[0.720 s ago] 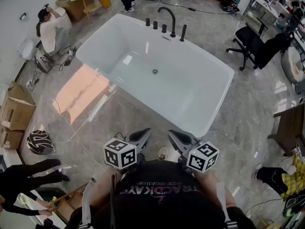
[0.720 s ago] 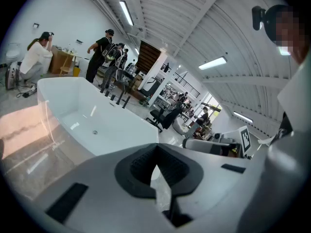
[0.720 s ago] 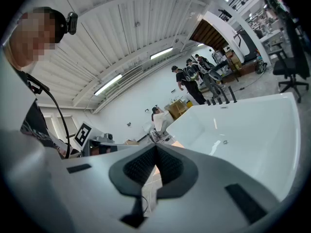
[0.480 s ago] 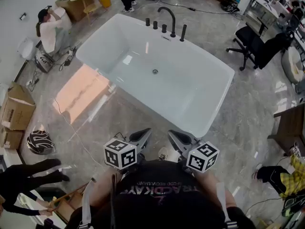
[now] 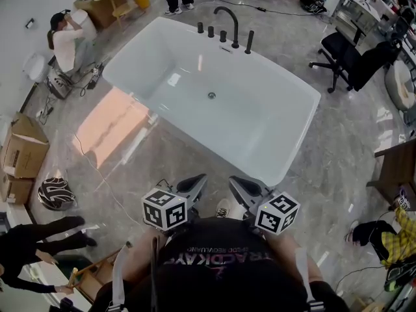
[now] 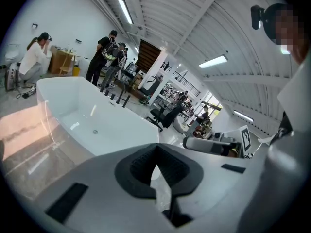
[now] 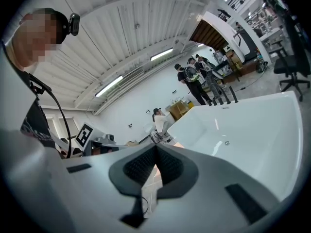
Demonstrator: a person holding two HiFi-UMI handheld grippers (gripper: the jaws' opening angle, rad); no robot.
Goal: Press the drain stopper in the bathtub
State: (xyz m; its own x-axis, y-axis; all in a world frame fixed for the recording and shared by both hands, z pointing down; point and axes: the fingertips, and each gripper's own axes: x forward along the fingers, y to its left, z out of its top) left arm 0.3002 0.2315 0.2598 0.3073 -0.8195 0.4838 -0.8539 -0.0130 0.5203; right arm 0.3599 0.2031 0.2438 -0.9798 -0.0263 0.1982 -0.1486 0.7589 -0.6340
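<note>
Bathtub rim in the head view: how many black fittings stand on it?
5, in a row on the bathtub's far rim: three short knobs at the left, then the curved spout, then a taller handle at the right end. None seems hidden.

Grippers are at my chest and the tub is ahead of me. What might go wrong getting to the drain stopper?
A thin cable crosses the grey marble floor in front of the white bathtub; stepping forward may snag it. The small round drain stopper sits mid-bottom, well inside the rim, so the left gripper or right gripper, both with jaws shut, may knock the rim or slip on the glossy bottom.
</note>
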